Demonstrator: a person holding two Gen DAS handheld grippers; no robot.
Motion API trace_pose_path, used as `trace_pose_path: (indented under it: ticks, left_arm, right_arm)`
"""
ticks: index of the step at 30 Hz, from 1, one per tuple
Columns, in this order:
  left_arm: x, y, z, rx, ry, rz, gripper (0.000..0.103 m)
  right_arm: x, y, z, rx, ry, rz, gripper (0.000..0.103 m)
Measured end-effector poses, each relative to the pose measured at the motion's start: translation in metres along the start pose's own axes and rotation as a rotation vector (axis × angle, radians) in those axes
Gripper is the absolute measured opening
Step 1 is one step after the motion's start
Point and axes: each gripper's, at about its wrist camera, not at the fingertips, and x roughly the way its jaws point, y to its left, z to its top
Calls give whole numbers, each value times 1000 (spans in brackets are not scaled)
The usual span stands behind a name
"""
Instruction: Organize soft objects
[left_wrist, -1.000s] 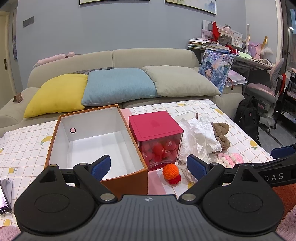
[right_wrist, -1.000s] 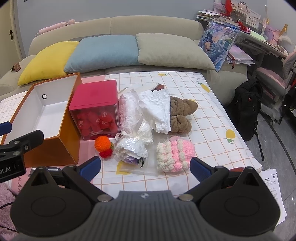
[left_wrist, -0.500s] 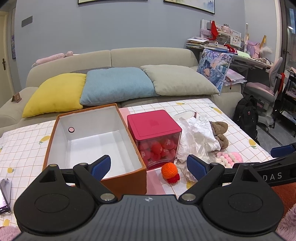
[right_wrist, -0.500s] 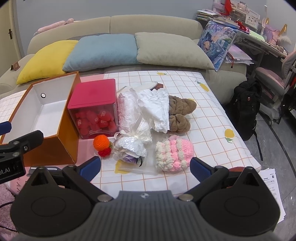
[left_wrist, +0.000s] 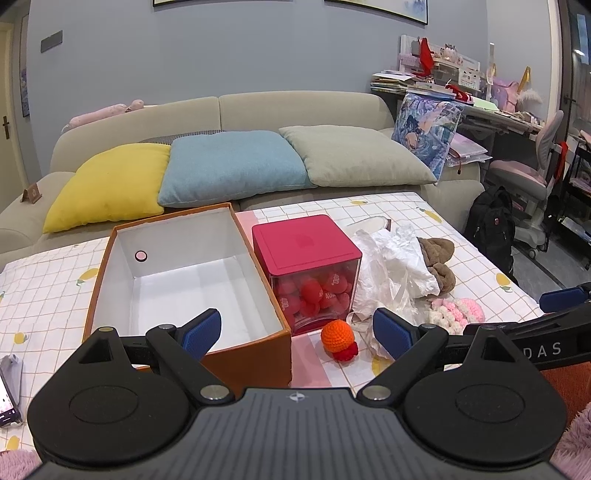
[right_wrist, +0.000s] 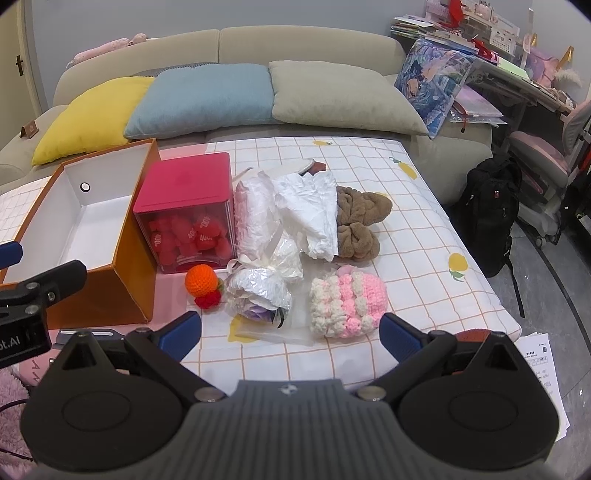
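Note:
An open orange box (left_wrist: 255, 349) (right_wrist: 125, 258) with a white, bare inside stands on the checked table at the left. Right of it sits a clear cube with a pink lid (left_wrist: 306, 247) (right_wrist: 184, 184), holding red soft balls. In front lie an orange crochet ball (left_wrist: 336, 336) (right_wrist: 201, 280), a silver-wrapped bundle (right_wrist: 258, 291), a pink-and-white knitted piece (right_wrist: 345, 301) (left_wrist: 458, 312), crumpled white plastic (right_wrist: 303, 210) (left_wrist: 391, 254) and a brown plush item (right_wrist: 360, 221) (left_wrist: 437, 258). My left gripper (left_wrist: 295, 330) is open over the box's near corner. My right gripper (right_wrist: 290, 332) is open just short of the knitted piece.
A sofa with yellow (left_wrist: 110, 184), blue and grey cushions stands behind the table. A black backpack (right_wrist: 491, 218), a pink chair and a cluttered desk are at the right. A phone (left_wrist: 9, 391) lies at the table's left edge. Papers (right_wrist: 543, 362) lie on the floor.
Both views have shifted only slightly; the objects sit a little further left and lower in frame. Nothing on the table has moved and both grippers stay open.

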Motion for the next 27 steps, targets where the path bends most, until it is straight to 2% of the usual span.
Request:
trace_pose_path:
  ticks: [6,9,11,15,18,19,22,27]
  left_arm:
    - [1,-1,0,10,16,-21,102]
    - [6,-2,1,22,36,-58,90]
    - [11,-3,1,35,53,-82,86]
    - [23,-10,6,101,86,-148,70]
    - [35,-18,8,152,99,-179,64]
    - [40,-23,9,174,105,-187,64]
    - [58,-37,10,233,126,-195,63]
    - [90,-59,2,306,213,-189,63]
  right_arm:
    - [2,2,2,0,12,16,100]
    - [5,-2,2,14,14,54,100]
    - [8,-4,3,25,10,68,100]
    - [16,-12,5,42,16,98,86]
    - [28,-18,8,28,43,93,76]
    - [31,-20,8,18,48,87,72]
    - [47,-28,10,6,79,61,71]
    - [75,-41,11,-1,145,20,72]
